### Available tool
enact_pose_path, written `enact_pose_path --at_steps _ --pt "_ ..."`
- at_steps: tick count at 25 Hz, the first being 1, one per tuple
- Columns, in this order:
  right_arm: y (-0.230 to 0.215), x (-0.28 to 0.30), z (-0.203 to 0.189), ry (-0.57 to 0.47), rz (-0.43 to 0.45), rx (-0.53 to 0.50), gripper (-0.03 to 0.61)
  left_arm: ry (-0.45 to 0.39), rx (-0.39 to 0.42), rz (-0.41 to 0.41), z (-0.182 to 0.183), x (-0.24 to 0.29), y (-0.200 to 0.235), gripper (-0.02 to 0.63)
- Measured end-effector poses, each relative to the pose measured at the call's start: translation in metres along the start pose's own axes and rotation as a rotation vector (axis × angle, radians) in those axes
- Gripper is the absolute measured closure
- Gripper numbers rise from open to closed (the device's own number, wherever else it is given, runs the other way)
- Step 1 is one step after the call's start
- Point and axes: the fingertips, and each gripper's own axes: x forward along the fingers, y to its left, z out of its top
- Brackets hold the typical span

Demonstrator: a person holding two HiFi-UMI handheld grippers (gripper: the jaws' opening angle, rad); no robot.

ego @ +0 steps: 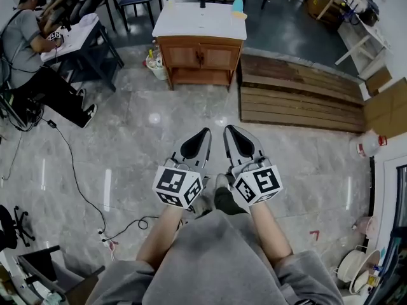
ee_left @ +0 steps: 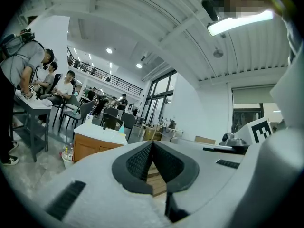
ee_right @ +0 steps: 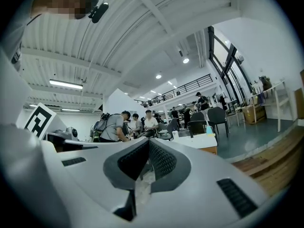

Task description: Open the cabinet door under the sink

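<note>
Both tools were held level, side by side at the near middle of the head view, over a grey marble floor [ego: 127,138]. The left tool [ego: 204,133] had its jaws closed tip to tip; its own view showed the dark ribbed pads meeting at the front with nothing caught between them. The right tool [ego: 229,129] looked the same: in its own view the pads met at the tips, and only floor showed through the gap behind them. Each tool carried a cube with square markers, the left cube [ego: 178,186] and the right cube [ego: 257,184] lying just ahead of the person's bare forearms.

The cabinet [ego: 200,56] stood at the far side of the floor, well apart from both tools and roughly straight ahead of them. It was a low wooden unit with a white counter [ego: 197,23] on top, and its two doors [ego: 200,56] were both closed. A blue bottle [ego: 237,6] stood at the counter's far right corner. A small bin [ego: 154,65] holding bottles sat just beside the cabinet's left side. To the cabinet's right, wooden planks [ego: 299,91] lay flat on the floor.

At the far left a person [ego: 28,49] in a grey shirt sat on a chair, and a black cable [ego: 79,183] trailed across the floor towards the near left.
</note>
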Motion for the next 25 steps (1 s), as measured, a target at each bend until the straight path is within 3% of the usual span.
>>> enact_pose_path --at_steps 16,25 --pt "-0.118 0.045 0.022 -0.018 0.009 0.057 0.568 0.056 0.007 0.012 -0.002 0.121 0.000 0.606" --pt "-0.168 0.054 0.021 -0.009 0.022 0.099 0.568 0.090 0.012 0.060 -0.012 0.167 -0.002 0.606"
